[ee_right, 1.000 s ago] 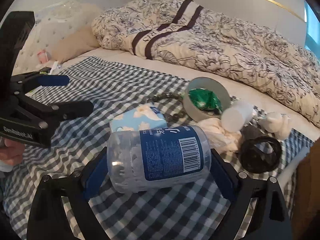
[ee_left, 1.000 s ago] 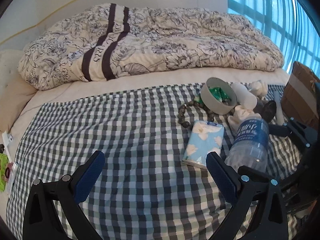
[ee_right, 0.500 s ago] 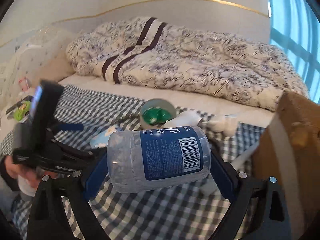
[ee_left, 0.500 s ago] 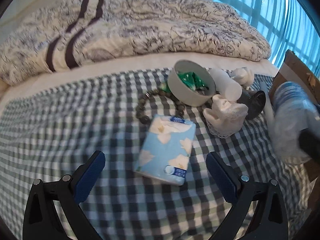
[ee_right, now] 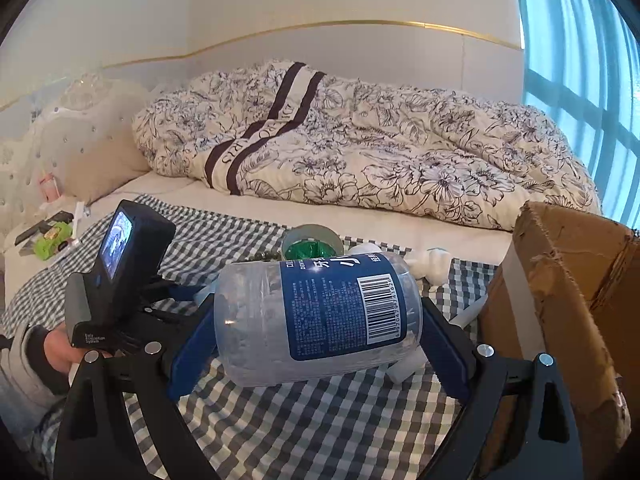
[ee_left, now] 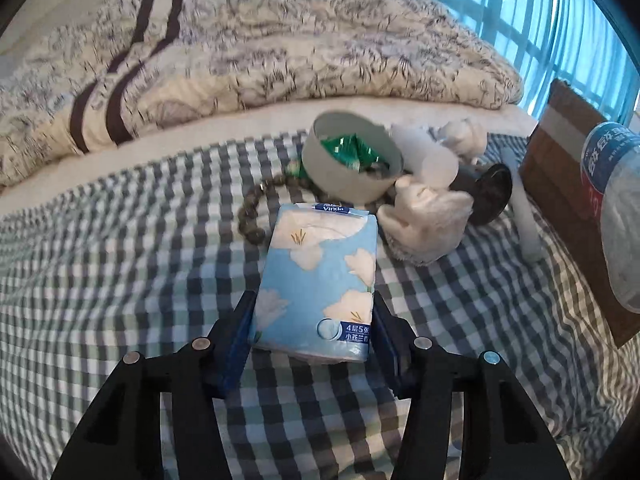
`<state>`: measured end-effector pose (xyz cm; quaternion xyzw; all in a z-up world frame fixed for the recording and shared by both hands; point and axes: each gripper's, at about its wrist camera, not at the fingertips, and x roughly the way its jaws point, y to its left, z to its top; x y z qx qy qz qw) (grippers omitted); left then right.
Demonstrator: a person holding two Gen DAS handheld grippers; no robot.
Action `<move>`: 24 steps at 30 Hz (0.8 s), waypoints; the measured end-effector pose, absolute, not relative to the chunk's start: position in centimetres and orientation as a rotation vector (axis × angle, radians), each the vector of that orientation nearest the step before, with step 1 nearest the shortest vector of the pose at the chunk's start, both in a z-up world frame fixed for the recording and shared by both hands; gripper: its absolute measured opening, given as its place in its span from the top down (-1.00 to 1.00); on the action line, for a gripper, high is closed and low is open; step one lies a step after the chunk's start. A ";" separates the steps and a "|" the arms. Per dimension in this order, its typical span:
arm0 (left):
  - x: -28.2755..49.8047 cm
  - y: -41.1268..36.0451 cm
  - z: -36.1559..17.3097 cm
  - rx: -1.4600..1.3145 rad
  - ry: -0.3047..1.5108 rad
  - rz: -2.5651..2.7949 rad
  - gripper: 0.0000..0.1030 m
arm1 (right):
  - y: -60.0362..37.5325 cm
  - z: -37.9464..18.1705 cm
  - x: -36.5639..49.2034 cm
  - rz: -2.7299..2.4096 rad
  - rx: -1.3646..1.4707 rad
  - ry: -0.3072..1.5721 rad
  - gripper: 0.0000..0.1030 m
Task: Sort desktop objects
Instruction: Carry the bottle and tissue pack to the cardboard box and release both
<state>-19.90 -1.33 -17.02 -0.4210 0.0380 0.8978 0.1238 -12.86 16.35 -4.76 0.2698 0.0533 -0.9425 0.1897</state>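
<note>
Right tool (ee_right: 316, 344) clamps the water bottle (ee_right: 316, 316) sideways, raised beside the cardboard box (ee_right: 560, 300), probably its bin. Left tool (ee_left: 312, 344) closes narrowly on the tissue pack (ee_left: 320, 276), lying on the bed (ee_left: 120, 280).

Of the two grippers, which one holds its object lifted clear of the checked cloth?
The right gripper: its water bottle hangs sideways above the cloth. The left gripper clamps a tissue pack still lying flat.
</note>
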 end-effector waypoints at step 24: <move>-12.2 0.3 -3.4 -0.794 0.011 2.810 -0.07 | 22.2 1.9 -7.7 -2.832 0.588 0.014 -0.82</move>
